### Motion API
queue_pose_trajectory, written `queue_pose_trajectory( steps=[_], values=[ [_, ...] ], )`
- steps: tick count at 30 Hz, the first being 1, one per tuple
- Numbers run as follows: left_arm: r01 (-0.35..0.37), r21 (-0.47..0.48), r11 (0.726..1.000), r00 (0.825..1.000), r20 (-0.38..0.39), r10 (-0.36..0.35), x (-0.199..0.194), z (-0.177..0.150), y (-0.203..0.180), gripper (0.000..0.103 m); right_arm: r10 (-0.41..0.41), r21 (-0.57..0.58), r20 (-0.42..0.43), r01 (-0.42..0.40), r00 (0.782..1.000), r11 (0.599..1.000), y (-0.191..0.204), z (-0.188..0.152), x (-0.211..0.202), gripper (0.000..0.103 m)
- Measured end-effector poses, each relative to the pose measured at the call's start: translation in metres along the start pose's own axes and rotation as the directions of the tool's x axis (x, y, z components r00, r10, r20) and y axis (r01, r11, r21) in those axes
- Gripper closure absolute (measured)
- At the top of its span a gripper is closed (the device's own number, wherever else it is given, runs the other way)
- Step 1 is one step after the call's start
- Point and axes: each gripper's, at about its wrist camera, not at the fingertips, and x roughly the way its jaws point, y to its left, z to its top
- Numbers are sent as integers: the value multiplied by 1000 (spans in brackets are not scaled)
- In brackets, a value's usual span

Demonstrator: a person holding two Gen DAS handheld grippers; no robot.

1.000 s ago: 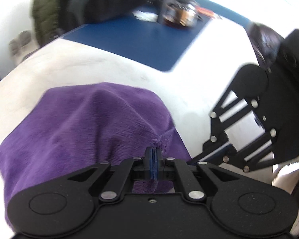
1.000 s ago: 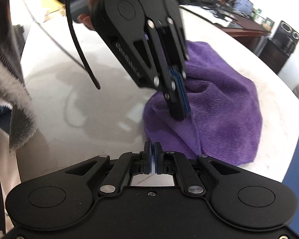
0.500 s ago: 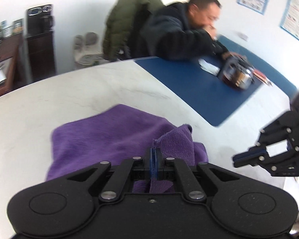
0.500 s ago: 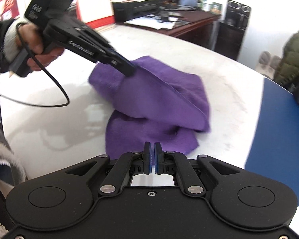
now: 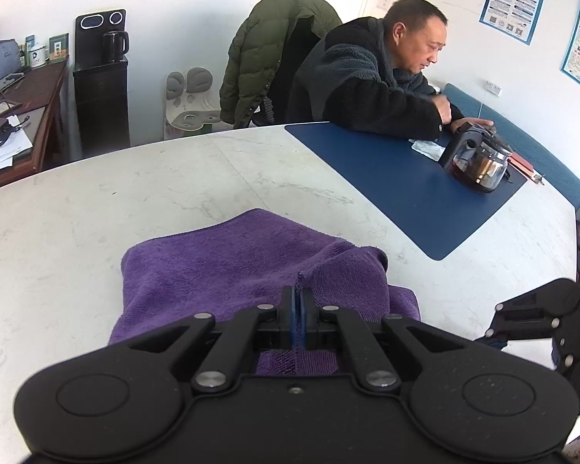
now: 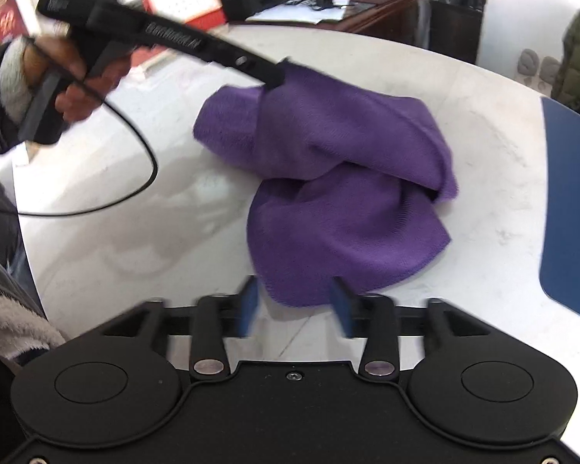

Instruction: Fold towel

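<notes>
A purple towel (image 5: pixel 228 266) (image 6: pixel 340 193) lies crumpled on the white marble table (image 5: pixel 135 193). My left gripper (image 5: pixel 297 311) is shut on one of its corners and holds that part lifted; in the right wrist view the left gripper (image 6: pixel 276 73) pinches the towel's far upper edge. My right gripper (image 6: pixel 295 301) hangs just above the towel's near edge. Its jaws are opening, with blue pads (image 6: pixel 342 299) spread apart and only the towel's lower tip showing between them, not pressed.
A blue mat (image 5: pixel 406 185) with a glass teapot (image 5: pixel 479 162) lies at the far right, where a seated person (image 5: pixel 371 81) leans. A black cable (image 6: pixel 143 178) trails from the left gripper. A wooden desk (image 6: pixel 348 0) stands beyond the table.
My right gripper's jaws have gone from shut to spread apart. The left gripper has drawn its towel corner up and back, so the towel folds over itself.
</notes>
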Motion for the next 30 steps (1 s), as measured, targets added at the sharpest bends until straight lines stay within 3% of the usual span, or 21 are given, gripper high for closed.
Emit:
queue_pose_trajectory(
  steps=[6, 10, 12, 15, 16, 23, 25, 30],
  values=[
    [18, 9, 1000, 1000, -8, -18, 0, -2, 9, 100, -23, -209, -49, 12, 999, 978, 31, 10, 34, 52],
    [29, 14, 999, 999, -20, -29, 0, -5, 12, 100, -22, -244, -67, 5, 997, 970, 34, 11, 46, 55],
    [39, 9, 999, 999, -28, -39, 2, -8, 14, 100, -19, -231, -70, 2, 997, 973, 31, 12, 45, 64],
    [57, 4, 998, 997, -44, -57, 7, -12, 14, 100, -37, -183, -81, 22, 996, 983, 23, 13, 42, 98],
    [74, 0, 997, 996, -55, -74, 9, -14, 13, 100, -44, -167, -83, 29, 996, 986, 20, 13, 41, 102],
    [216, 4, 976, 968, -135, -213, 17, -30, -9, 90, -67, -133, -94, 54, 993, 990, 12, 8, 33, 102],
    [233, 11, 972, 961, -156, -229, 20, -35, -16, 85, -71, -139, -92, 57, 993, 989, 13, 7, 32, 102],
    [240, 52, 969, 951, -211, -224, 31, -43, -30, 83, -64, -140, -92, 51, 994, 989, 13, 7, 34, 102]
  ],
)
